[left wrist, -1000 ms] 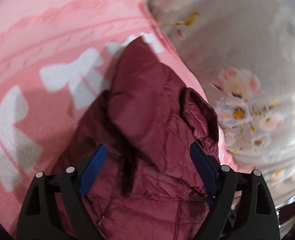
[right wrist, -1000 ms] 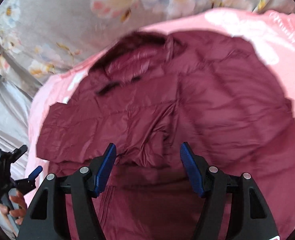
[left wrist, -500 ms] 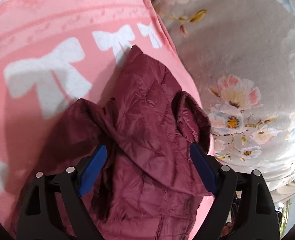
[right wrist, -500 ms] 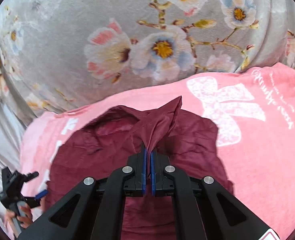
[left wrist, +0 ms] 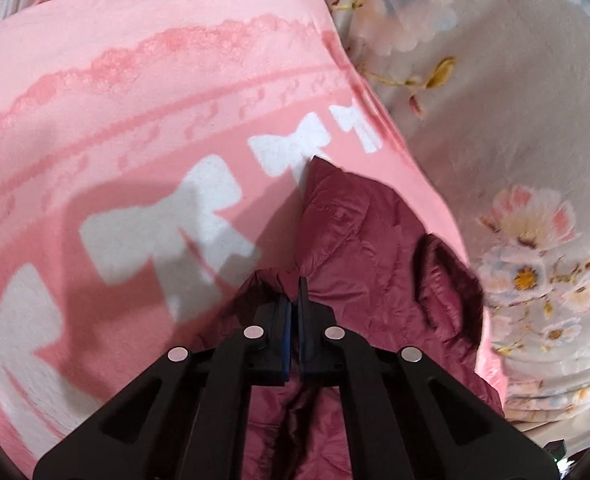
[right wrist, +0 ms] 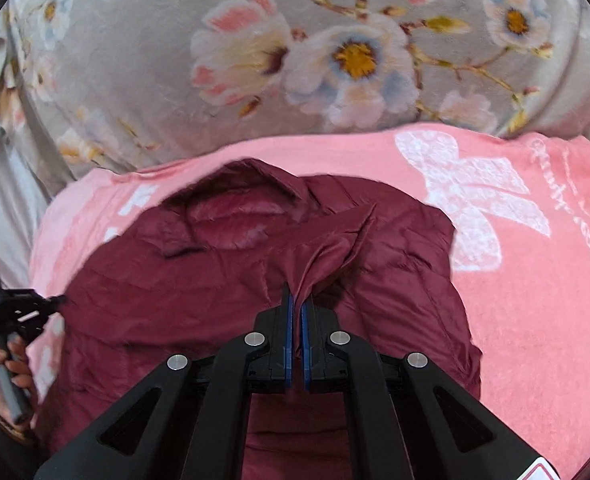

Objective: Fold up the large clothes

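Observation:
A maroon quilted jacket (right wrist: 215, 280) lies on a pink blanket (right wrist: 535, 300), collar toward the far side. My right gripper (right wrist: 298, 300) is shut on a raised fold of the jacket near its middle. In the left wrist view my left gripper (left wrist: 295, 292) is shut on a pinch of the jacket (left wrist: 367, 248) at its edge, with a sleeve end (left wrist: 447, 280) to the right. The left gripper also shows at the left edge of the right wrist view (right wrist: 23, 312), at the jacket's side.
The pink blanket (left wrist: 135, 120) has white bow prints. A grey floral bedspread (right wrist: 295, 60) lies beyond it, and to the right in the left wrist view (left wrist: 515, 120). A hand (right wrist: 3, 368) holds the left gripper's handle.
Both grippers went from open to shut on jacket fabric. The right one closed first and has lifted a fold; the left one closed within the last half second at the jacket's edge.

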A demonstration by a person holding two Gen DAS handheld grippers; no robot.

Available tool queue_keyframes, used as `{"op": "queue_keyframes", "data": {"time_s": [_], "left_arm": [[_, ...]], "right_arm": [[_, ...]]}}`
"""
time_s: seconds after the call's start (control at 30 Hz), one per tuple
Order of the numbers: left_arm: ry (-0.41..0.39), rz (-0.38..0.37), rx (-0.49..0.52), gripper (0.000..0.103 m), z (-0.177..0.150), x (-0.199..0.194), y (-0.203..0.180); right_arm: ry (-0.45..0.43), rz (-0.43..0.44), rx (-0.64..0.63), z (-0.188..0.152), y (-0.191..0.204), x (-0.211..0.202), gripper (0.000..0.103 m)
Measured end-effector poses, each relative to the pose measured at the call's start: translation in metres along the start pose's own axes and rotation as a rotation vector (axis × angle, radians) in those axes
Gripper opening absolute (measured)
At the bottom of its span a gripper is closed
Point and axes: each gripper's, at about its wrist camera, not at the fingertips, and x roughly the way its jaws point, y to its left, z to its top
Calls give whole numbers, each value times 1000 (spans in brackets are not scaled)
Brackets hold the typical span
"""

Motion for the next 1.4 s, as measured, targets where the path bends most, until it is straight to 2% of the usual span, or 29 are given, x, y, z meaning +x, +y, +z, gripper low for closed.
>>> {"op": "queue_keyframes", "data": {"time_s": [0.17, 0.3, 0.5, 0.63, 0.7, 0.73, 0.77, 0.83, 0.9, 1.0, 1.07, 1.1, 1.17, 1.27, 1.33, 1.4], "left_arm": [[29, 70, 61, 0, -17, 20, 3], [4, 106, 124, 1, -28, 25, 3], [-23, 108, 172, 1, -32, 28, 4], [-41, 151, 246, 2, -37, 29, -6], [-25, 164, 278, 2, -38, 23, -9], [-18, 176, 310, 3, -40, 14, -13], [-26, 188, 344, 3, -42, 4, -17], [-60, 212, 409, 3, -46, -17, -30], [-91, 164, 451, 3, -48, -39, -56], [-48, 61, 514, 3, -58, -40, -103], [3, 36, 556, 3, -70, -24, -127], [21, 49, 577, 3, -77, -10, -135], [66, 84, 594, 3, -90, 15, -137], [122, 117, 574, 3, -108, 42, -119], [116, 122, 588, 3, -119, 49, -108], [101, 113, 597, 3, -124, 50, -103]], "right_arm": [[87, -8, 72, -35, -25, 23, 3], [122, -19, 80, -56, -32, 37, 2], [132, -11, 119, -65, -39, 45, 2], [158, 5, 129, -62, -43, 48, 1], [175, 11, 166, -58, -47, 38, 4], [170, 3, 190, -58, -49, 30, 14], [130, -33, 218, -58, -48, 11, 17], [53, -86, 155, -53, -30, -16, 17], [17, -60, 89, -44, -3, -29, 17], [25, 30, -6, -31, 50, -22, 12], [45, 49, -67, -28, 80, -7, 10], [64, 57, -84, -30, 92, 6, 10], [109, 80, -79, -37, 104, 26, 10], [169, 75, -72, -57, 105, 49, 9], [194, 72, -65, -70, 101, 57, 5], [198, 88, -41, -79, 94, 61, 4]]}}
